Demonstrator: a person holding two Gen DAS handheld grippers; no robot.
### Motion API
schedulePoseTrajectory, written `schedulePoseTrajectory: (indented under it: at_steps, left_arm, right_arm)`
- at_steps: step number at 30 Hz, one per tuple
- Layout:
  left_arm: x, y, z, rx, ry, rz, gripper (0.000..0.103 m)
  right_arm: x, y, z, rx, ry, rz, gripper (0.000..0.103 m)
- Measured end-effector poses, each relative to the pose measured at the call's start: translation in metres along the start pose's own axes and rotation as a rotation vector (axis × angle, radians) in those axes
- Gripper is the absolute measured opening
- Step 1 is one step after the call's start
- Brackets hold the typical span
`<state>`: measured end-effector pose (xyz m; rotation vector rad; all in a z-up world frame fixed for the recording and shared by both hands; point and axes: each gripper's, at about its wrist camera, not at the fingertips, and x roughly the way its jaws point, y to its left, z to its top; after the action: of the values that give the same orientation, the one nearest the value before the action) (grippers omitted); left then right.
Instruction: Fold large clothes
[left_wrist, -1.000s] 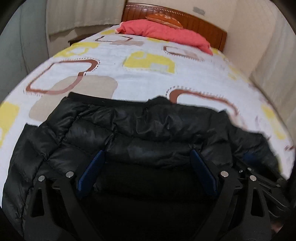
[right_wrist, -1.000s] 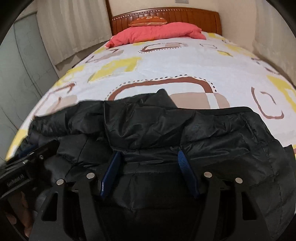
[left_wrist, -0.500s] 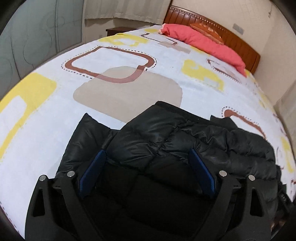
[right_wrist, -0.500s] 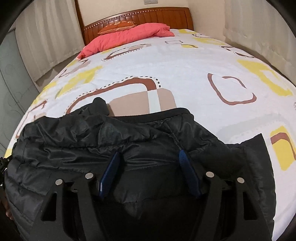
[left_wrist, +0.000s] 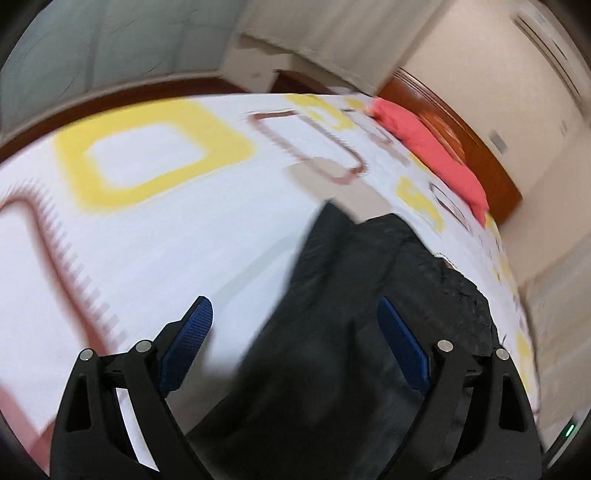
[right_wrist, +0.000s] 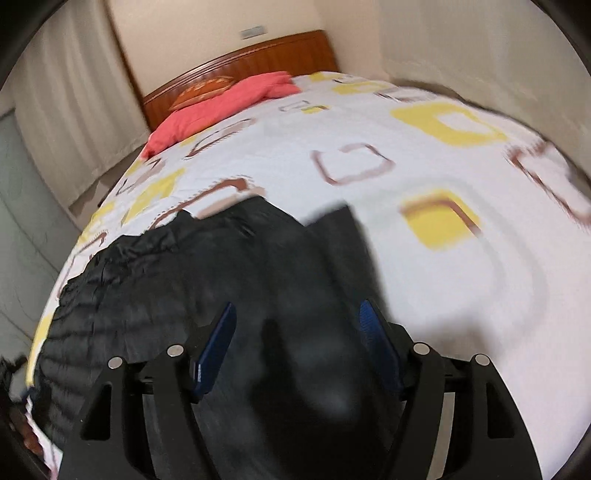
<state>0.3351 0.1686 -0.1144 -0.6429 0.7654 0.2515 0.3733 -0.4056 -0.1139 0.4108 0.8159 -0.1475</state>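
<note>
**Spreading the jacket before the fold**

You are working one black puffer jacket (left_wrist: 369, 314) bunched at the near edge of the bed (left_wrist: 184, 240). Your left gripper (left_wrist: 295, 343) is gaping wide; your right gripper (right_wrist: 299, 343) is opening over the fabric, pads not pressing. Be catching matching hems evenly. One pink pillow (right_wrist: 221, 107).

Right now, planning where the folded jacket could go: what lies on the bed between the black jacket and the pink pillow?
Only patterned bedsheet; the right wrist view shows nothing lying between the black jacket and the pink pillow.
</note>
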Motion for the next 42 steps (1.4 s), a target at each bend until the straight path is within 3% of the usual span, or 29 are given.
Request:
schedulePoseTrajectory:
  at_steps: [4,10,15,16,17,18,20,23,31,42]
  left_arm:
    - [-0.023,0.044,-0.035,-0.152,0.039,-0.04,0.09]
    - [-0.022,0.058,-0.076,-0.289,0.122,-0.149,0.091]
    - [-0.009,0.039,-0.073,-0.269,0.086,-0.161,0.093]
    - [-0.006,0.037,-0.07,-0.273,0.083,-0.161,0.086]
    - [-0.003,0.035,-0.069,-0.278,0.082,-0.16,0.068]
    - [0.0,0.034,-0.069,-0.278,0.09,-0.157,0.063]
    - [0.001,0.026,-0.069,-0.248,0.084,-0.142,0.044]
    - [-0.008,0.015,-0.071,-0.149,0.055,-0.129,0.03]
    - [-0.04,0.034,-0.085,-0.144,0.078,-0.156,0.026]
    - [-0.094,0.084,-0.124,-0.143,0.122,-0.165,0.026]
  right_arm:
    - [-0.023,-0.035,-0.033,0.109,0.024,0.027,0.069]
    - [-0.028,-0.057,-0.08,0.283,0.08,0.111,0.069]
    - [-0.013,-0.051,-0.085,0.4,0.07,0.203,0.071]
    - [-0.01,-0.051,-0.084,0.416,0.061,0.213,0.069]
    - [-0.008,-0.052,-0.084,0.434,0.059,0.219,0.063]
    - [-0.005,-0.054,-0.084,0.454,0.056,0.226,0.055]
    - [-0.002,-0.055,-0.084,0.472,0.058,0.252,0.039]
    - [-0.011,-0.054,-0.086,0.438,0.042,0.276,0.025]
    - [-0.042,-0.053,-0.096,0.392,0.026,0.283,0.021]
    - [-0.09,-0.071,-0.155,0.371,0.064,0.288,0.021]
